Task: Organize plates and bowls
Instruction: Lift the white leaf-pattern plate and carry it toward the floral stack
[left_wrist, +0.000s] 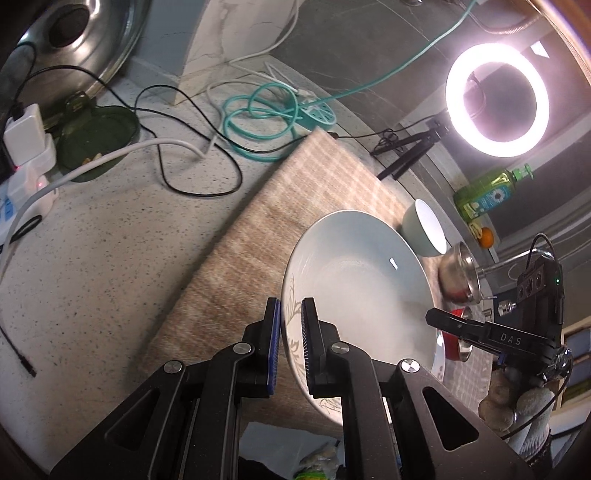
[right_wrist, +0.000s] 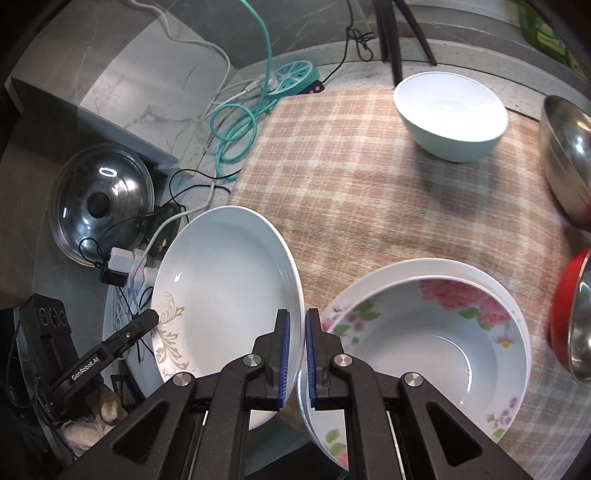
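Both grippers are on the same dish here. The left gripper (left_wrist: 290, 334) pinches the rim of the pale blue plate (left_wrist: 354, 280) right at the grey leaf print, one pad inside the rim and one outside. The right gripper (right_wrist: 296, 352) is pinching the opposite edge of that plate (right_wrist: 221, 295), its blue pads pressed onto the rim. A grip on each side probably keeps a wide, shallow plate from swinging, and it looks like a two-handed carry.

The plate seems lifted and tilted, off the near-left side of the checked cloth (right_wrist: 369, 184), partly over the cloth's edge and the speckled counter (left_wrist: 110, 258). Its hollow faces up, leaning somewhat toward the right wrist camera. It's round, so no real long axis; the line that matters runs rim to rim between the two grips, roughly left to right.

Just to the right sits the flowered bowl (right_wrist: 424, 350), nested on a white plate (right_wrist: 443, 267) on the cloth. My guess is that stack is where the blue plate belongs, though the bowl on top stands in the way.

Far side of the cloth, a small pale bowl (right_wrist: 450, 114) stands upright, well apart. At the right edge are a steel bowl (right_wrist: 565, 158) and a red-sided one (right_wrist: 570, 325), both only partly in view.
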